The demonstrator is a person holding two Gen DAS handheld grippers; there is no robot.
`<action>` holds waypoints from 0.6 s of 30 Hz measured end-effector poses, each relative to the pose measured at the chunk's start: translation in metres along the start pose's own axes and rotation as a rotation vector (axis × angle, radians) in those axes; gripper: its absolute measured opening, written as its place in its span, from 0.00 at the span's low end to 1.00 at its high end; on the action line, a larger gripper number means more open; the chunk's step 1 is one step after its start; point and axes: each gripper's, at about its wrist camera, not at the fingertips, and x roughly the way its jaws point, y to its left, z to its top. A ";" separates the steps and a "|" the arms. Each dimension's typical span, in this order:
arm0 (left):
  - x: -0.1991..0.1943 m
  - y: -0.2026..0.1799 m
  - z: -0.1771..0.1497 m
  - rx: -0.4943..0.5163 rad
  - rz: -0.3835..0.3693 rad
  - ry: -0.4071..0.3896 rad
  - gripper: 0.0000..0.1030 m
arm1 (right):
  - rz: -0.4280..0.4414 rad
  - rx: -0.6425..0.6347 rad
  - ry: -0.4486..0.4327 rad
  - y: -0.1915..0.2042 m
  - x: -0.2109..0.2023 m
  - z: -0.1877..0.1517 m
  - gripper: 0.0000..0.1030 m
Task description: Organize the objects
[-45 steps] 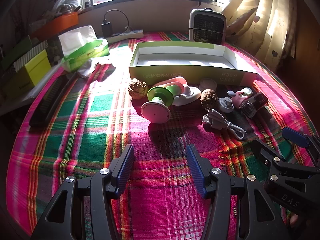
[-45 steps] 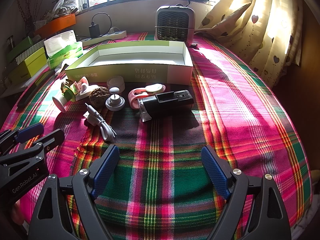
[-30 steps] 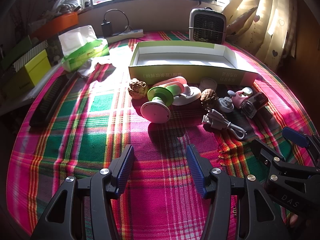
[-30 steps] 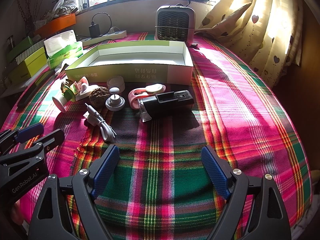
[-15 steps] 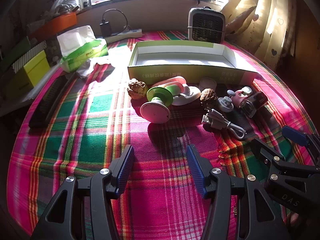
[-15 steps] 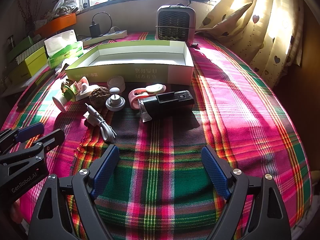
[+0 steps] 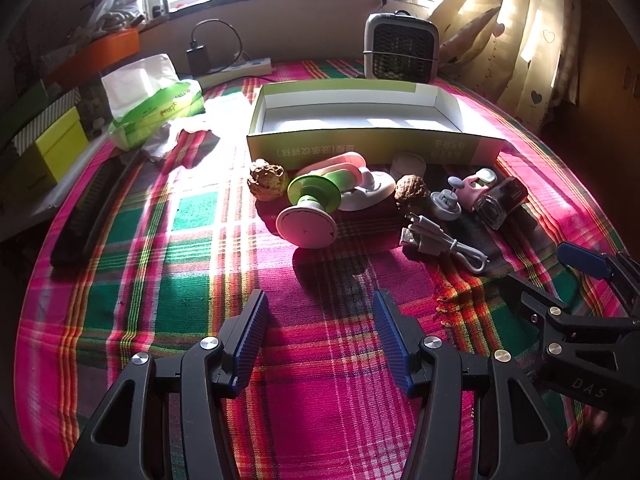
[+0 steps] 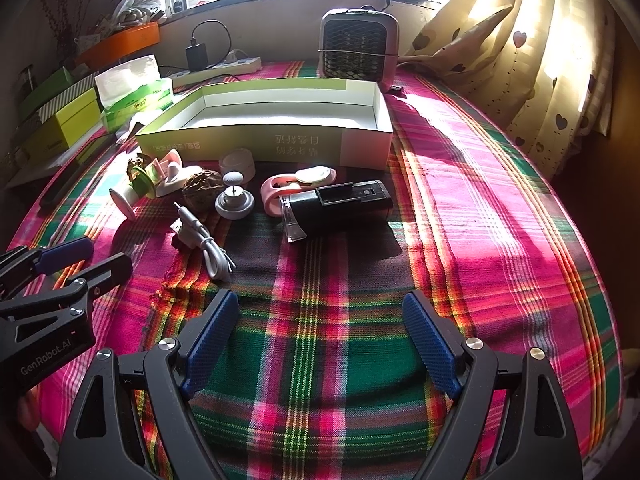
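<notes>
An empty green-and-white box [image 7: 372, 144] [image 8: 264, 136] lies open on the plaid cloth. In front of it sits a row of small items: two walnuts [image 7: 267, 178] [image 8: 202, 188], a green-and-pink spool [image 7: 312, 208], a white cable [image 7: 440, 242] [image 8: 206, 244], a grey knob [image 8: 235, 200], a pink holder [image 8: 298, 184] and a black device [image 8: 340, 204]. My left gripper [image 7: 320, 312] hovers open, short of the spool. Open as well, my right gripper [image 8: 320, 312] hangs short of the black device.
A small heater [image 8: 358, 46] stands behind the box. A tissue pack [image 7: 154, 104], a power strip [image 7: 240, 68] and yellow and green boxes [image 7: 52, 148] lie at the left. A black comb [image 7: 88, 212] rests on the cloth's left side. Curtains [image 8: 520, 60] hang at the right.
</notes>
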 end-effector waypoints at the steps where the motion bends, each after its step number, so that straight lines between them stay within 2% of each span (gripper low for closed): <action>1: 0.000 0.001 0.001 0.004 -0.007 0.002 0.51 | 0.006 -0.002 0.002 -0.001 0.000 0.000 0.82; 6: -0.002 0.014 0.003 -0.023 -0.033 -0.011 0.51 | 0.024 0.066 0.001 -0.017 -0.001 0.005 0.82; 9: 0.000 0.021 0.006 -0.034 -0.036 -0.014 0.51 | -0.021 0.097 -0.005 -0.027 0.000 0.014 0.82; 13: 0.002 0.026 0.010 -0.050 -0.071 -0.012 0.51 | -0.018 0.072 0.008 -0.025 0.008 0.026 0.82; 18: 0.006 0.028 0.013 -0.054 -0.081 -0.005 0.51 | 0.003 0.063 0.000 -0.015 0.014 0.036 0.82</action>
